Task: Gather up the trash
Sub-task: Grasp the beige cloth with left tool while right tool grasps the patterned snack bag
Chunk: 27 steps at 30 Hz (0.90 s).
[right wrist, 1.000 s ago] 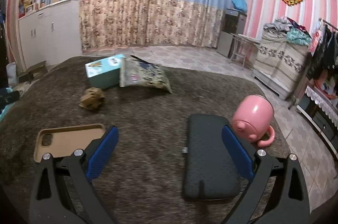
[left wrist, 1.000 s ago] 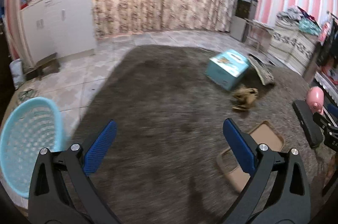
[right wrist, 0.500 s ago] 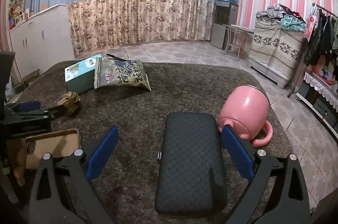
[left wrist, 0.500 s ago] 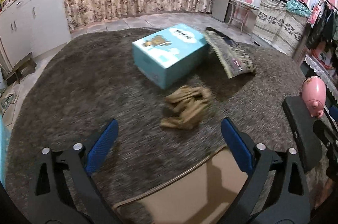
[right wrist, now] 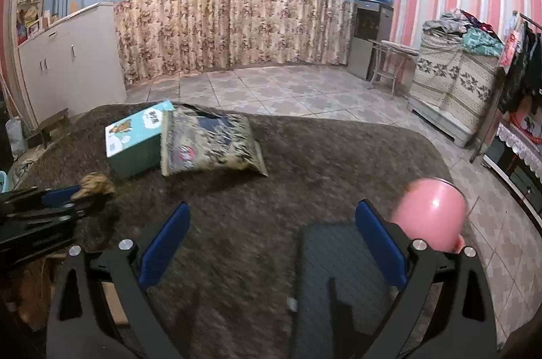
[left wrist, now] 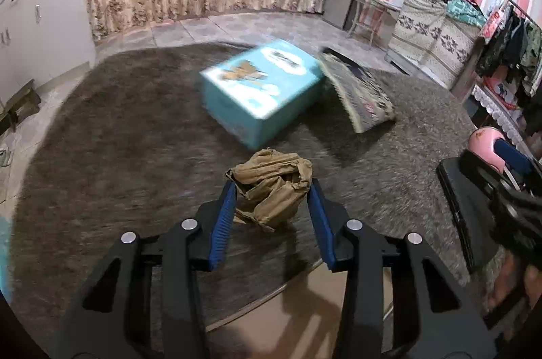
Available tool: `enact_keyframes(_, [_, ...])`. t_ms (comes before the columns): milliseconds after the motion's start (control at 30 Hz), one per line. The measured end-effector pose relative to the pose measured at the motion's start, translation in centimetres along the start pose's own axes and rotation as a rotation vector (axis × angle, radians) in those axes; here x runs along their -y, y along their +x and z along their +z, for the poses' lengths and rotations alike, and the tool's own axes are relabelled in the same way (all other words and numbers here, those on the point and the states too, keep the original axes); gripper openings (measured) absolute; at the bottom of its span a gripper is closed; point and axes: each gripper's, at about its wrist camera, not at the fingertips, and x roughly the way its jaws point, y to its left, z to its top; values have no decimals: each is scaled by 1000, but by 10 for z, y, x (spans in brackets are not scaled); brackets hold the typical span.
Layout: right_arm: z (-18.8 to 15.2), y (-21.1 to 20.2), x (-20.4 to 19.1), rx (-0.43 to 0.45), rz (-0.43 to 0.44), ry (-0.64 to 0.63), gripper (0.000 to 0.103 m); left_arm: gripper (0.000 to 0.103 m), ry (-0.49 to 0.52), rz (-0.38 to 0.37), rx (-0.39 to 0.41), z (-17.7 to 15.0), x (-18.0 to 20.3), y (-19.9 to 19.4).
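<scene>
My left gripper [left wrist: 271, 189] is pinched narrow around the crumpled brown paper wad [left wrist: 271, 189], blue pads [left wrist: 226, 216] pressing it on both sides; can't tell if the wad is lifted off the brown rug [left wrist: 118, 138] or touching it. Just past the wad sits a teal box [left wrist: 261, 87], tilted, w/ a snack bag [left wrist: 359, 94] leaning against its right side. Below my left fingers there's a tan phone case [left wrist: 288, 325] on the rug. My right gripper [right wrist: 271, 237] hangs wide apart, nothing between its fingers, over the rug nr a black case [right wrist: 335, 277] and a pink mug [right wrist: 430, 216] lying just beside it at the rug's right edge. From the right cam the wad [right wrist: 95, 184] shows at far left in the left gripper's [right wrist: 73, 196] tips, w/ the box [right wrist: 135, 135] and bag [right wrist: 210, 142] behind it. Frames are motion-blurred, so fine detail on box print is unreadable.
</scene>
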Motion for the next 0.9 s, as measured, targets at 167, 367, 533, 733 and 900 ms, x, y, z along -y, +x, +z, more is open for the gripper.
enact_keyframes(167, [10, 25, -37, -9, 23, -49, 96, 42, -18, 82, 35, -6, -49, -34])
enact_keyframes(367, [25, 64, -83, -54, -31, -125, 96, 42, -64, 162, 65, -12, -103, -59])
enact_keyframes(533, [38, 84, -94, -100, -102, -155, 87, 42, -104, 176, 73, -23, -130, -69])
enact_keyframes(733, [44, 94, -92, -150, -122, -168, 30, 42, -111, 201, 83, -31, -143, -83])
enact_keyframes(900, [39, 78, -83, -150, -122, -158, 6, 42, -147, 200, 99, -39, -156, -99])
